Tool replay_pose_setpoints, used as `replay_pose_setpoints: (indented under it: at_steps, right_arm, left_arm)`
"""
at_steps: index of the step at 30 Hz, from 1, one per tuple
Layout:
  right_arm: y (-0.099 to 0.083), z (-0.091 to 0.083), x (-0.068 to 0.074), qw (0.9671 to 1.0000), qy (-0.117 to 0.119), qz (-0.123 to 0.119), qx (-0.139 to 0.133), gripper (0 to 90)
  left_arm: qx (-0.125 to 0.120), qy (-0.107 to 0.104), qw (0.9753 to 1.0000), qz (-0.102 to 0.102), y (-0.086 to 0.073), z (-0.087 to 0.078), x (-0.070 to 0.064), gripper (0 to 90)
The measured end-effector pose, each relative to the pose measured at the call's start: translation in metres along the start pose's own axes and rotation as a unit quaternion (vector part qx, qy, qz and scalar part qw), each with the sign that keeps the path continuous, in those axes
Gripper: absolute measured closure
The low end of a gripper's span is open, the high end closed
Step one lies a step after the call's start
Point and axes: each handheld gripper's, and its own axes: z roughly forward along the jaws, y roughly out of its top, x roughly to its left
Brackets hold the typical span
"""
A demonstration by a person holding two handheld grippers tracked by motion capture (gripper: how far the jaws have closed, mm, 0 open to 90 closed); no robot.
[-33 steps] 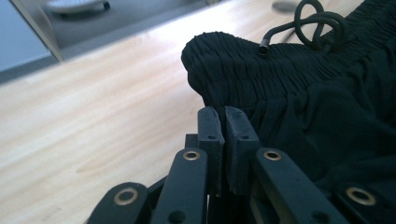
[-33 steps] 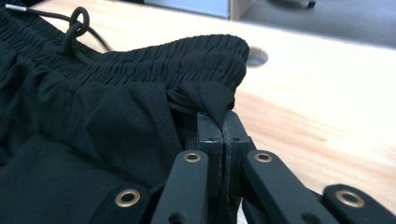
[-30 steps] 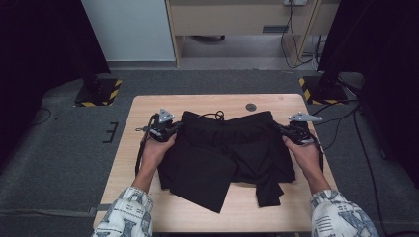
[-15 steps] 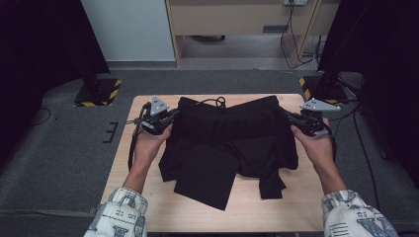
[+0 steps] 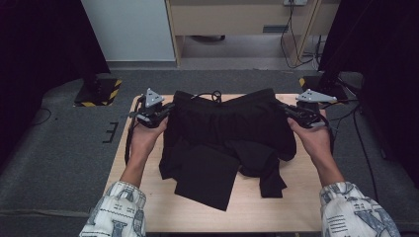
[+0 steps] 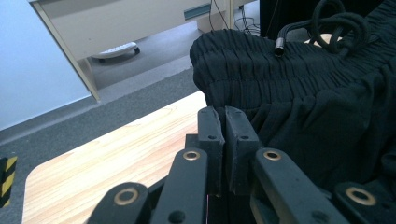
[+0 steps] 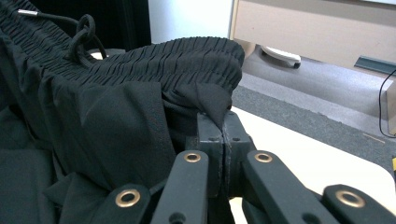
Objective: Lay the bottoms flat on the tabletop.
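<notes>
Both tongs, left [image 5: 165,111] and right [image 5: 289,111], were clamped on the shorts' [image 5: 232,133] waistband corners at the surface's [image 5: 296,197] far side.

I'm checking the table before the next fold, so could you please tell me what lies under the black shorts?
Under the shorts only the wooden table shows, bare around them. Whatever lies beneath the cloth itself is covered and cannot be seen.

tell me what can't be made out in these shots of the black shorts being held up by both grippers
- Table under the black shorts: hidden by the cloth, high view.
- Left gripper: jaws shut, but whether cloth sits between them is unclear in the left gripper view.
- Right gripper: cloth drapes over the tips, hiding how much is pinched.
- Drawstring: its far end is cut by the top edge.
</notes>
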Motion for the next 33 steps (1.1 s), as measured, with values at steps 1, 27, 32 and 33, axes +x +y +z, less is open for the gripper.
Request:
replay_pose_setpoints:
  at_steps: [1, 27, 32, 33]
  right_arm:
    - [0.000, 0.002, 0.000, 1.0000, -0.001, 0.002, -0.001, 89.0]
    - [-0.016, 0.092, -0.045, 0.9976, 0.002, 0.045, 0.053, 89.0]
    - [-0.019, 0.107, -0.053, 0.9967, -0.005, 0.055, 0.060, 89.0]
    - [-0.019, 0.110, -0.054, 0.9963, -0.005, 0.059, 0.062, 89.0]
  left_arm:
    - [0.005, 0.000, 1.0000, 0.001, 0.000, 0.002, 0.001, 85.3]
    - [0.075, -0.004, 0.9968, -0.027, 0.001, 0.096, 0.041, 85.3]
    - [0.094, -0.007, 0.9948, -0.037, -0.001, 0.114, 0.046, 85.3]
    - [0.098, -0.009, 0.9944, -0.039, -0.001, 0.118, 0.047, 85.3]
